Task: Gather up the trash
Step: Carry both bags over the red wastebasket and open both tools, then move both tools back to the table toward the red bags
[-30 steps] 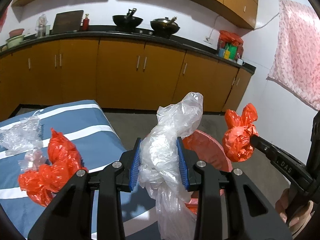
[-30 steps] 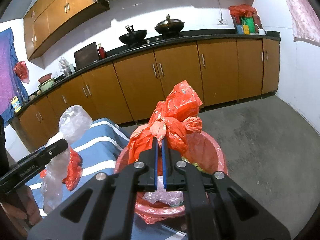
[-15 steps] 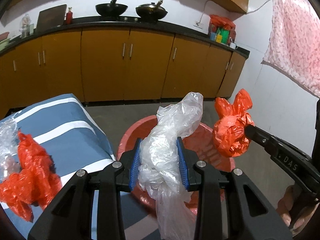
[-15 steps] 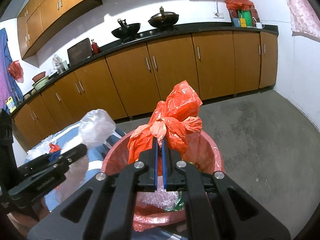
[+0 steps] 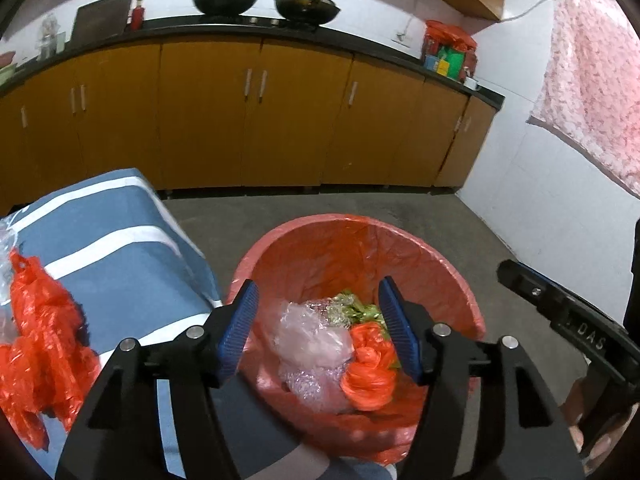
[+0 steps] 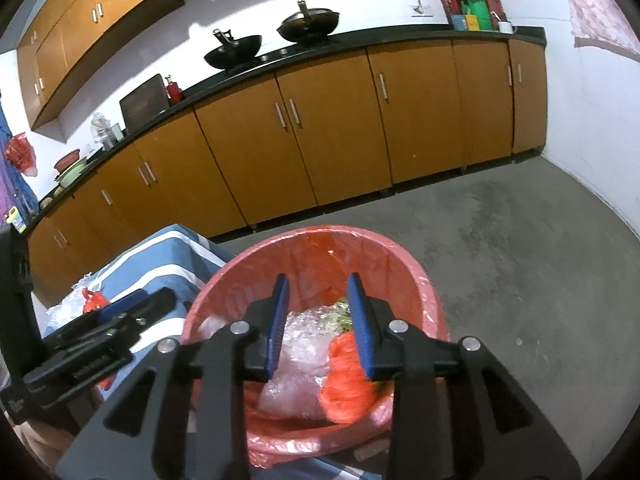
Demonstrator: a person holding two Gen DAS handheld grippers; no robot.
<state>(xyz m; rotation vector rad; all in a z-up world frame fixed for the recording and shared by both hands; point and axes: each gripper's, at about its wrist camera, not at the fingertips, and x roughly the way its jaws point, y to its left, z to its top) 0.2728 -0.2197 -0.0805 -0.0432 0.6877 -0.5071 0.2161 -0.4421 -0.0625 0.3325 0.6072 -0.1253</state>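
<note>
A red-lined trash bin [image 5: 360, 248] [image 6: 400, 264] stands on the floor beside the table. Inside it lie a clear plastic bag [image 5: 308, 340] [image 6: 296, 360], a knotted orange bag [image 5: 368, 376] [image 6: 344, 380] and some green scraps [image 5: 356, 308]. My left gripper [image 5: 318, 320] is open and empty above the bin. My right gripper [image 6: 318, 312] is open and empty above the bin too; its side shows in the left wrist view [image 5: 560, 312]. More crumpled orange bags [image 5: 36, 344] lie on the blue striped tablecloth [image 5: 108, 248].
Clear plastic scraps [image 5: 6, 240] and a small orange bag [image 6: 93, 300] lie on the table. Brown kitchen cabinets [image 5: 248, 112] with woks [image 5: 224, 0] on the counter run along the back. Grey floor [image 6: 520, 280] extends to the right, up to a white wall [image 5: 560, 200].
Both grippers have opened over the bin. The clear bag left my left gripper and the orange bag left my right gripper; both now lie inside the bin.
</note>
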